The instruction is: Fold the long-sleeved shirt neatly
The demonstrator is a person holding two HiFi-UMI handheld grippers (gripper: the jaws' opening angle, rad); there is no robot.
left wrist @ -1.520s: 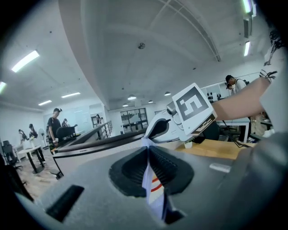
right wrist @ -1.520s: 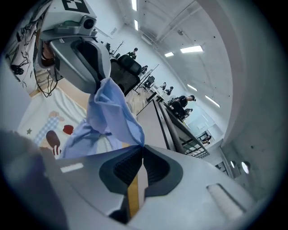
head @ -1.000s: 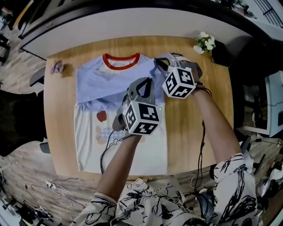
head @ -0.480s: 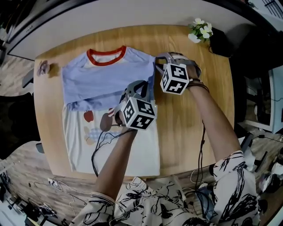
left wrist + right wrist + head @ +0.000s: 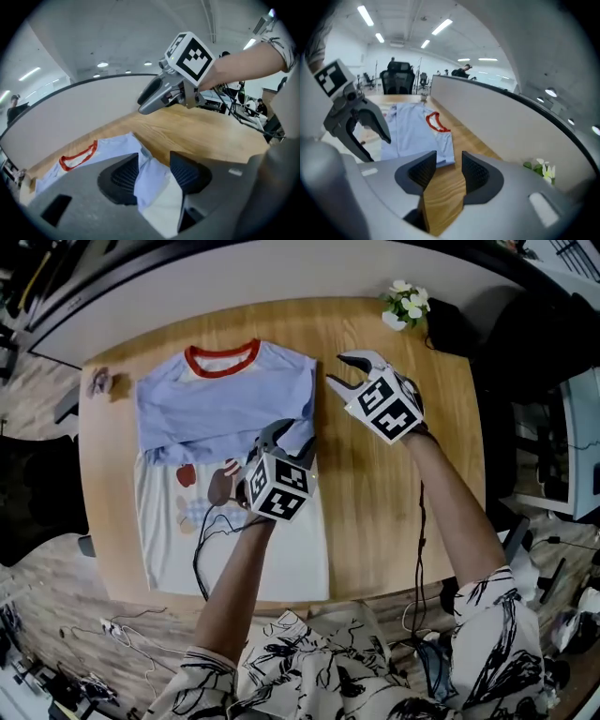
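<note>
Wooden table carried the long-sleeved shirt. It lay flat, red collar away from the person, blue sleeves folded across the chest, white lower body not yet folded. Left gripper sat over the shirt edge nearest the other gripper, jaws opening, with blue sleeve cloth between the pads but not pinched. Right gripper hung over bare wood just beside the shoulder, jaws opening, nothing between them. Likely a sleeve-fold release: lift straight off so the cloth doesn't drag, then take both hem corners evenly. Small flowers sat at the far corner, well apart.
</note>
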